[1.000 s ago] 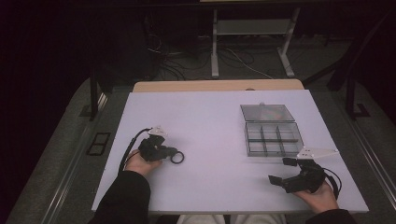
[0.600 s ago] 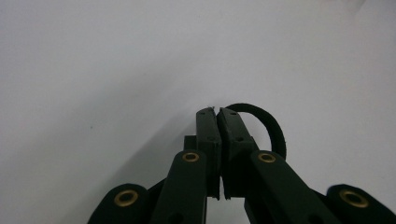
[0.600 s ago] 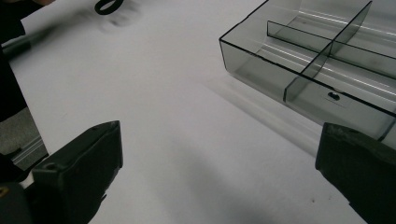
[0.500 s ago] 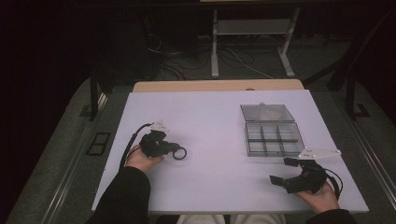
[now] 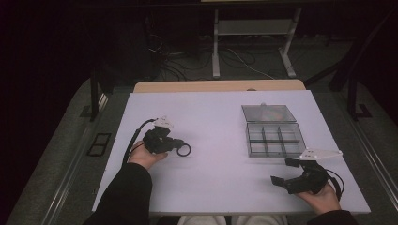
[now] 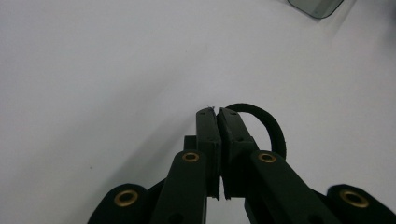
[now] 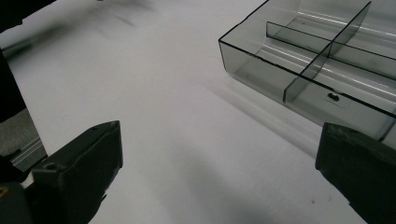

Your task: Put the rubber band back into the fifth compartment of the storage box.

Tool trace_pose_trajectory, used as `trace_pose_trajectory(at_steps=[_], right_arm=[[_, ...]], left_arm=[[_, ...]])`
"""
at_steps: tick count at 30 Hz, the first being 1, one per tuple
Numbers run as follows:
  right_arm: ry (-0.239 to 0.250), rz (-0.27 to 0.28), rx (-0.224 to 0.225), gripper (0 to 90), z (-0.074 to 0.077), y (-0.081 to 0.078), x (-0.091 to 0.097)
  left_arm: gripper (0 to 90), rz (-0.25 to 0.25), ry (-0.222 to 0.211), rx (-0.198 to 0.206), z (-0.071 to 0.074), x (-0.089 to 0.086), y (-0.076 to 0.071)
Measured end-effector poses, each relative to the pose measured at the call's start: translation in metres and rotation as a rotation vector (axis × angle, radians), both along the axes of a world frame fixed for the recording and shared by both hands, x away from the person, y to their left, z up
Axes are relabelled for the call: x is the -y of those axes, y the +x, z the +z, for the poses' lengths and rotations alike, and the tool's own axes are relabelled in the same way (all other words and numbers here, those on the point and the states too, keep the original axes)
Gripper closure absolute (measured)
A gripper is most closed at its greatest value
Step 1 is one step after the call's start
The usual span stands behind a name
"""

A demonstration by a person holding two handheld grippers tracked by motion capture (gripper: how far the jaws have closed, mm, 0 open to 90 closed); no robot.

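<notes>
A black elastic ring [image 5: 183, 150] lies at the left-middle of the white table [image 5: 220, 117]. My left gripper [image 5: 176, 144] is shut on its near edge. In the left gripper view the jaws [image 6: 216, 112] are pressed together and the ring [image 6: 271, 126] loops out to their right. My right gripper [image 5: 282, 170] stands open near the front right edge, nothing between its widely spread jaws [image 7: 219, 172]. It sits just in front of a clear grey compartment box [image 5: 274, 138]; the box's near corner [image 7: 327, 60] lies ahead of the right jaw.
The box's lid [image 5: 268, 113] lies open behind it, toward the far side. A corner of the box [image 6: 317, 5] shows far off in the left gripper view. A wooden strip [image 5: 218, 86] runs along the table's far edge, with dark floor and cables beyond.
My left gripper has slid a little to the right and away from the person, carrying the ring with it. The right gripper has barely moved.
</notes>
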State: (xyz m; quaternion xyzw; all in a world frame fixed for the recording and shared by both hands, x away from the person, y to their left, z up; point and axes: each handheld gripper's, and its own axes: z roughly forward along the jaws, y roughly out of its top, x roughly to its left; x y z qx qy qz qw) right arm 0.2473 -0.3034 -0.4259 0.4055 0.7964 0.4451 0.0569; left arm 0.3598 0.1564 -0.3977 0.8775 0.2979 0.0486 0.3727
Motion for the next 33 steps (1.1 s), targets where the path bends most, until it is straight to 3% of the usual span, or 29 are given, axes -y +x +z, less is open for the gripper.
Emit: trace_pose_trajectory(at_steps=[26,33], right_arm=[[-0.003,0.002,0.012,0.4,0.0,0.0,0.001],[-0.003,0.004,0.013,0.5,0.0,0.0,0.001]], left_arm=[[86.9,-0.074,0.008,0.062,0.04,0.03,0.015],[86.8,-0.118,0.013,0.068,0.047,0.044,0.016]])
